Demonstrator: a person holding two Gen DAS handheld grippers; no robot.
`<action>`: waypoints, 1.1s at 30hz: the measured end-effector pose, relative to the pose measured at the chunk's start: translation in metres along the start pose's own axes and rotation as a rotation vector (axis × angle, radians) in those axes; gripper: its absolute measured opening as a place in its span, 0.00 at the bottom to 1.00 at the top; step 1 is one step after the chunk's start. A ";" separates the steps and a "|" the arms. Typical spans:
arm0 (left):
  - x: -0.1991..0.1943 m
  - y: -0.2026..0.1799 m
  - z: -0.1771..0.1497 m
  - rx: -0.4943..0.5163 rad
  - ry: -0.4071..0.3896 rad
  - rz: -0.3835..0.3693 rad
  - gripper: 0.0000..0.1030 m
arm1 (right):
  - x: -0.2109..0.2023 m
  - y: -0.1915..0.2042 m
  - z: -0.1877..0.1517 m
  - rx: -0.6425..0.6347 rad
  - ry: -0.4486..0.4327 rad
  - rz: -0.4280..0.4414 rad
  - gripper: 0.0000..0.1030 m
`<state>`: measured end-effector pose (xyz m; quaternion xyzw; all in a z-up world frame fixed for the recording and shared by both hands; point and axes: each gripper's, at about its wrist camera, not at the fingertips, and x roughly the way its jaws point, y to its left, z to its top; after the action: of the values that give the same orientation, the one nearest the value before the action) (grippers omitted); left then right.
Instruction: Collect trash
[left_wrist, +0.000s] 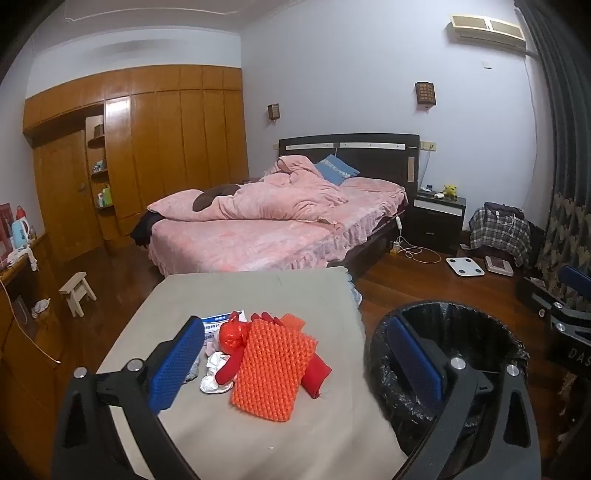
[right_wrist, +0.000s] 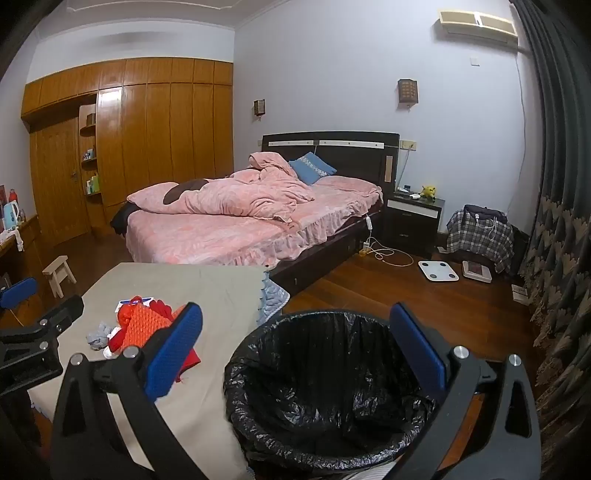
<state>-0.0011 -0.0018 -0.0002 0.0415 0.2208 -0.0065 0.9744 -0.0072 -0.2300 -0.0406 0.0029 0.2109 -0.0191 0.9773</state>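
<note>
I have both sets of jaws spread wide and holding nothing. My left gripper (left_wrist: 295, 365) hangs over the bench (left_wrist: 258, 291), facing the trash pile (left_wrist: 258, 354): orange spiky mat, red bag, crumpled white tissues. My right gripper (right_wrist: 299, 354) hangs above the bin (right_wrist: 325, 387), black-lined, just right of the bench.

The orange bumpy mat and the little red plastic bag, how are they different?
The orange bumpy mat is flat, rectangular and knobbly; the small red plastic bag is shiny, crumpled and knotted into a lump. The mat is much bigger than the bag. Both lie in one pile on the grey cloth-covered table.
</note>
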 end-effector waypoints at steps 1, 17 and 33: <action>0.000 -0.001 0.000 0.001 0.000 0.000 0.94 | 0.000 0.000 0.000 -0.001 0.000 0.000 0.95; 0.001 0.001 -0.004 -0.010 0.013 -0.006 0.94 | 0.002 0.002 -0.001 -0.003 -0.002 0.000 0.95; 0.004 0.001 -0.006 -0.012 0.017 -0.007 0.94 | 0.003 0.002 -0.001 -0.002 0.004 -0.001 0.95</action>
<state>0.0001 0.0000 -0.0072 0.0348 0.2294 -0.0083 0.9727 -0.0046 -0.2281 -0.0431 0.0021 0.2129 -0.0193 0.9769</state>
